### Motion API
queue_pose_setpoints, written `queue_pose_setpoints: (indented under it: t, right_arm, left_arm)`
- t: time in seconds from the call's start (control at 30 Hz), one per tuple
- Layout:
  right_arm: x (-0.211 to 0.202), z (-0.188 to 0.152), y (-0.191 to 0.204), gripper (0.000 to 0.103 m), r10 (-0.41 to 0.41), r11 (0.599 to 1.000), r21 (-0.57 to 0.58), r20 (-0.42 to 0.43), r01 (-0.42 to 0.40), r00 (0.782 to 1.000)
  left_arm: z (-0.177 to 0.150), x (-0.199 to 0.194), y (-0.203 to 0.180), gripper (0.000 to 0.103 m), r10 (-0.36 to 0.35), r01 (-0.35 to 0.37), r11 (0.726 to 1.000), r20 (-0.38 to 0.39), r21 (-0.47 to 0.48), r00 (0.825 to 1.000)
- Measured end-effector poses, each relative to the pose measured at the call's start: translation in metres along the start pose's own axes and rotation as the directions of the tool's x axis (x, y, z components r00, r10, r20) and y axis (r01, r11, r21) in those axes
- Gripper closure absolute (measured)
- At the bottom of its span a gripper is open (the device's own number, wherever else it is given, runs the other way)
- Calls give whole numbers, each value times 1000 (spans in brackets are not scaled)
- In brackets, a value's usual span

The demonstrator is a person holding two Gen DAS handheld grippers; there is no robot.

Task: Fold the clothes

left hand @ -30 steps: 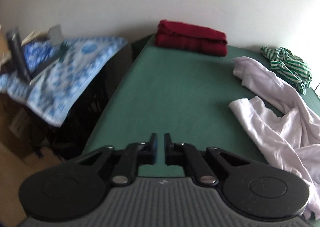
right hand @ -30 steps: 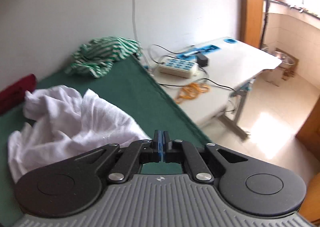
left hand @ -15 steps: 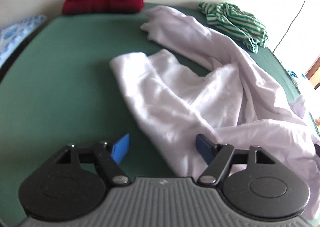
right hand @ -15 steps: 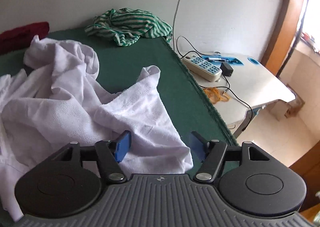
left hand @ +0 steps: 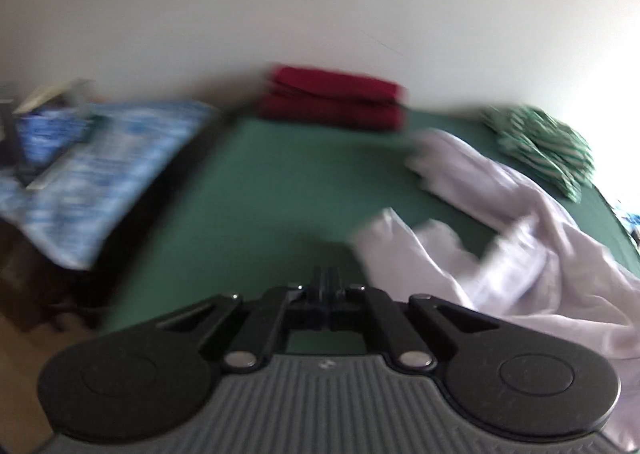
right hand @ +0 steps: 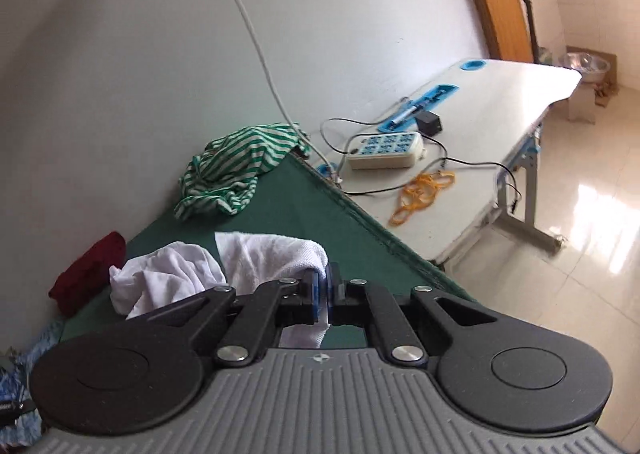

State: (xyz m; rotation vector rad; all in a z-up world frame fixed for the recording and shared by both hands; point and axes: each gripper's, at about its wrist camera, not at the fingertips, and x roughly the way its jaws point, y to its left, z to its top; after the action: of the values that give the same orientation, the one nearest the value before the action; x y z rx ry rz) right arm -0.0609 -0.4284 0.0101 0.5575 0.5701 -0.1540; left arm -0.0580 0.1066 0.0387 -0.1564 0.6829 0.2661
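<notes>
The white garment (left hand: 500, 238) lay crumpled on the right half of the green worktop (left hand: 272, 190), its long axis running from the near right edge away toward the far wall, with one narrow end, apparently a sleeve, pointing toward the folded dark red garment (left hand: 332, 102) at the back. The cloth appeared thin, pale, and heavily creased, bunched in loose ridges rather than flat; the left wrist view was motion-blurred, so finer detail could not be confirmed. The left tool (left hand: 326, 286) was fully closed with its tips together and nothing visible between them, poised over bare green surface just left of the white cloth. The right tool (right hand: 325, 290) was closed on an edge of the white garment (right hand: 272, 258), with a fold of towel-textured cloth drawn up between the blue-padded tips and a strip hanging below them. A green-and-white striped garment (right hand: 236, 170) sat heaped at the far right corner of the worktop, against the wall and apart from the white one. Beyond that edge stood a white side table (right hand: 500, 102) carrying a power strip (right hand: 384, 150), cables and an orange cord (right hand: 424, 190). A blue patterned cloth (left hand: 92, 166) lay off the worktop's left side.
</notes>
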Motion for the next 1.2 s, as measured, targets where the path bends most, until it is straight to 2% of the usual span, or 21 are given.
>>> queue_pose_setpoints:
  t: [0.07, 0.13, 0.2, 0.27, 0.3, 0.33, 0.37, 0.43, 0.5, 0.57, 0.6, 0.7, 0.73, 0.8, 0.83, 0.87, 0.9, 0.93, 1.0, 1.1, 1.2]
  right_arm:
    - [0, -7, -20, 100, -30, 998, 56, -53, 33, 998]
    - [8, -16, -35, 99, -82, 993, 78, -111, 91, 990]
    - [20, -25, -45, 89, -190, 972, 106, -152, 208, 970]
    - [29, -33, -51, 77, -186, 960, 173, -193, 220, 963]
    - [32, -38, -47, 74, -135, 968, 177, -225, 177, 965]
    - [33, -45, -37, 74, -76, 982, 150, -263, 119, 962]
    - [34, -51, -26, 73, -24, 991, 117, -298, 62, 954]
    - [33, -65, 0, 65, 38, 999, 7, -352, -38, 935]
    - [34, -81, 23, 65, 79, 986, -100, -409, -130, 909]
    - [34, -86, 29, 52, 70, 982, -133, -404, -134, 912]
    - [34, -89, 31, 48, 66, 979, -150, -402, -136, 913]
    - [33, -96, 40, 48, 53, 970, -199, -394, -142, 918]
    - [33, -98, 43, 49, 49, 966, -215, -391, -143, 919]
    - [33, -103, 48, 55, 41, 958, -248, -386, -146, 922]
    - [33, -106, 51, 67, 37, 953, -264, -383, -148, 923]
    - [33, -108, 54, 85, 33, 948, -280, -380, -149, 924]
    - [32, -109, 55, 95, 33, 946, -287, -377, -151, 925]
    - [30, -108, 54, 100, 47, 951, -266, -375, -156, 926]
    - [25, -105, 51, 100, 73, 960, -225, -371, -165, 926]
    - [9, -96, 51, 100, 156, 954, -186, -356, -234, 921]
    - [-13, -84, 54, 100, 285, 926, -135, -364, -353, 887]
  left_arm:
    - [-6, -24, 36, 103, 33, -33, 998, -8, -45, 999]
    - [-16, -36, 60, 103, 24, -29, 996, -55, -87, 998]
    - [-30, -38, 67, 103, 2, -14, 991, -89, -130, 996]
    - [-46, -32, 48, 100, -48, 30, 988, -117, -149, 992]
    - [-53, -27, 36, 99, -80, 60, 986, -133, -153, 988]
    - [-59, -21, 21, 85, -112, 90, 985, -149, -148, 982]
    - [-62, -13, 3, 63, -136, 114, 984, -164, -137, 977]
    - [-69, 3, -31, 44, -177, 160, 982, -189, -103, 966]
    - [-74, 20, -66, 41, -204, 197, 979, -228, -57, 952]
    - [-76, 36, -97, 36, -233, 234, 972, -266, -27, 935]
    - [-76, 45, -110, 34, -242, 247, 969, -284, -20, 928]
    - [-71, 70, -143, 24, -249, 265, 964, -320, 8, 914]
    - [-70, 76, -151, 23, -214, 237, 971, -318, 35, 924]
    - [-67, 87, -166, 25, -152, 186, 979, -306, 83, 940]
    - [-66, 89, -170, 34, -145, 181, 978, -295, 99, 944]
    - [-64, 90, -170, 54, -150, 186, 977, -287, 104, 946]
    - [-62, 88, -164, 66, -173, 205, 975, -291, 81, 941]
    - [-60, 87, -158, 89, -196, 223, 973, -294, 59, 935]
    - [-55, 83, -145, 92, -239, 255, 967, -296, 16, 925]
    - [-52, 56, -120, 93, -246, 257, 966, -257, 10, 935]
    - [-52, 18, -85, 93, -250, 259, 966, -224, 11, 942]
